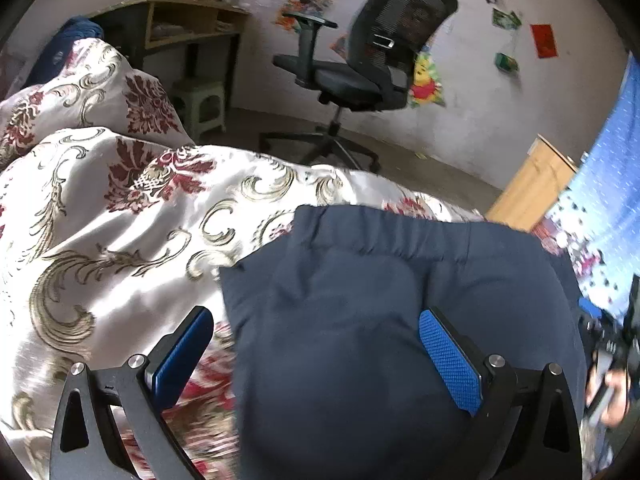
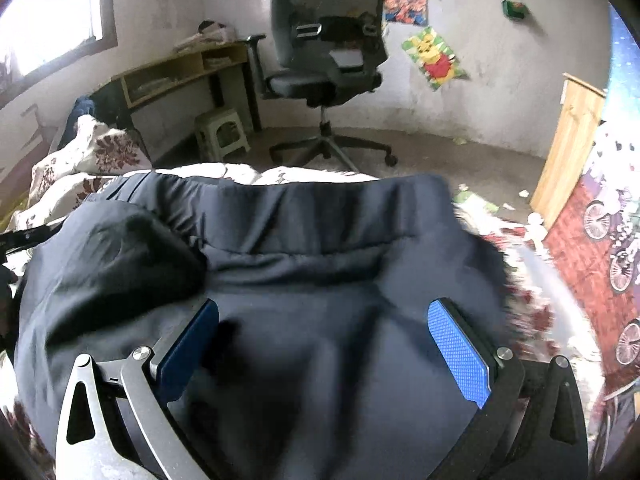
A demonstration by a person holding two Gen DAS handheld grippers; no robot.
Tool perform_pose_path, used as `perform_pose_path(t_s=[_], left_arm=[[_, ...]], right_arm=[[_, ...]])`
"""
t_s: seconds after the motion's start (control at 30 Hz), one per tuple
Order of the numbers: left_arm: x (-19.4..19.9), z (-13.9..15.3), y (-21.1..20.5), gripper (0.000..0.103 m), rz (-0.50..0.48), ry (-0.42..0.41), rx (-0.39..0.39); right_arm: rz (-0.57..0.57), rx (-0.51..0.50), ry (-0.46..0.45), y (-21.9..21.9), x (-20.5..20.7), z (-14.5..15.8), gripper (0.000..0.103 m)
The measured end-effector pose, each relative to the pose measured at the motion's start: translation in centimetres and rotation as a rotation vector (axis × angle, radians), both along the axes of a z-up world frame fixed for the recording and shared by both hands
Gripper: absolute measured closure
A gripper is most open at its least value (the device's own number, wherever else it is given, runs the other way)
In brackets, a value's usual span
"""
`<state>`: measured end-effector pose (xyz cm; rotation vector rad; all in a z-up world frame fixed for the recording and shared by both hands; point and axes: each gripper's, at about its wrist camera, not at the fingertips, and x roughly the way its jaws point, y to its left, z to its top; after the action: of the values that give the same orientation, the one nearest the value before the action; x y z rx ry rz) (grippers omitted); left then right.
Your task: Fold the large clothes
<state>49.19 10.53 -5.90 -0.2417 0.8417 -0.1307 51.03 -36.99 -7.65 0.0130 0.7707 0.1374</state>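
Observation:
A navy garment with an elastic waistband (image 1: 380, 300) lies on a bed covered by a white, red and gold floral bedspread (image 1: 120, 208). My left gripper (image 1: 316, 320) is open just above it, the left pad (image 1: 180, 356) over the bedspread beside the garment's left edge, the right pad (image 1: 448, 360) over the cloth. In the right wrist view the same garment (image 2: 300, 272) fills the middle, waistband at the far side, with a bunched fold at its left. My right gripper (image 2: 324, 340) is open above the cloth, holding nothing.
A black office chair (image 1: 372, 60) stands on the floor beyond the bed. A wooden desk (image 1: 188, 24) and a small green stool (image 1: 200, 104) are at the back left. A wooden cabinet (image 2: 572, 148) stands at the right. The other hand-held gripper (image 1: 612, 360) shows at the right edge.

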Motion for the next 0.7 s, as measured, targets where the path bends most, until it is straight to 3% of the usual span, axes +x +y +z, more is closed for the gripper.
perform_pose_path(t_s=[0.1, 0.2, 0.37, 0.47, 0.6, 0.7], left_arm=[[-0.1, -1.2, 1.7, 0.0, -0.053, 0.055, -0.038], [0.6, -3.2, 2.7, 0.0, -0.124, 0.146, -0.124], [2.1, -5.0, 4.0, 0.0, -0.172, 0.243, -0.265], [2.8, -5.9, 4.2, 0.0, -0.207, 0.273, -0.317], [3.9, -7.5, 4.8, 0.0, -0.231, 0.334, -0.421], [3.9, -7.7, 4.9, 0.0, -0.237, 0.331, -0.442]], right_arm=[[-0.048, -0.005, -0.003, -2.8, -1.1, 0.7, 0.001], [-0.115, 0.026, 0.04, -6.5, -1.4, 0.8, 0.001], [-0.203, 0.225, 0.18, -12.4, -0.8, -2.1, 0.001], [-0.2, 0.303, 0.201, -14.5, -0.2, -3.0, 0.001], [-0.15, 0.311, 0.256, -15.3, 1.5, -3.8, 0.001], [-0.138, 0.301, 0.278, -15.0, 2.6, -4.1, 0.001]])
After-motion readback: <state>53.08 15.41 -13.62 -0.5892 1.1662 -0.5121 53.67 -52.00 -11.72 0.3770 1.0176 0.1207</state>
